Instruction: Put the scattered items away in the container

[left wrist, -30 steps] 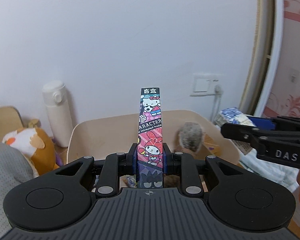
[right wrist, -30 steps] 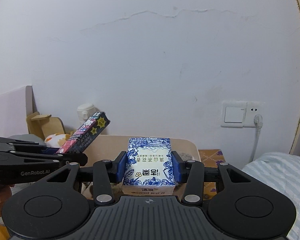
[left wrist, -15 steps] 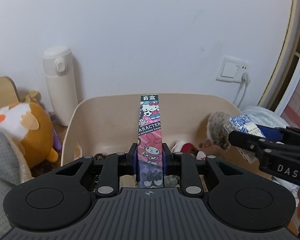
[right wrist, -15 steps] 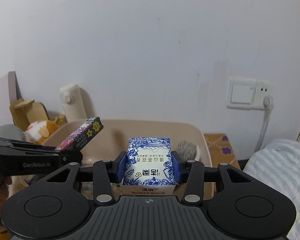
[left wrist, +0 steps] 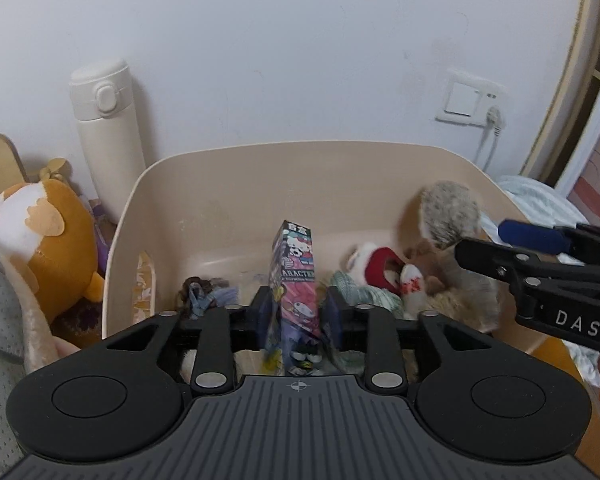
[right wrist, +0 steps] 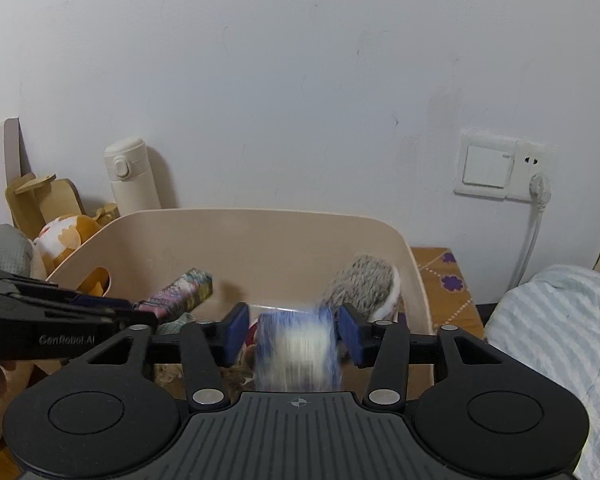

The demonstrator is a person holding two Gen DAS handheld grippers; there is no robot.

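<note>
Both hands are letting go over the beige bin (left wrist: 452, 160). The left gripper (left wrist: 296, 312) has its jaws opening, the cartoon-printed box (left wrist: 296, 280) tipping loose between them; the right gripper (right wrist: 292, 330) is spreading too, and the blue-and-white tissue pack (right wrist: 298, 346), a blur, drops clear of the pads. Next, I'd say, both must lift out and fetch more. A grey furry toy (left wrist: 450, 212) and yarn already crowd the bin; a cream flask (left wrist: 106, 136) and an orange plush (left wrist: 40, 232) sit outside it.
</note>
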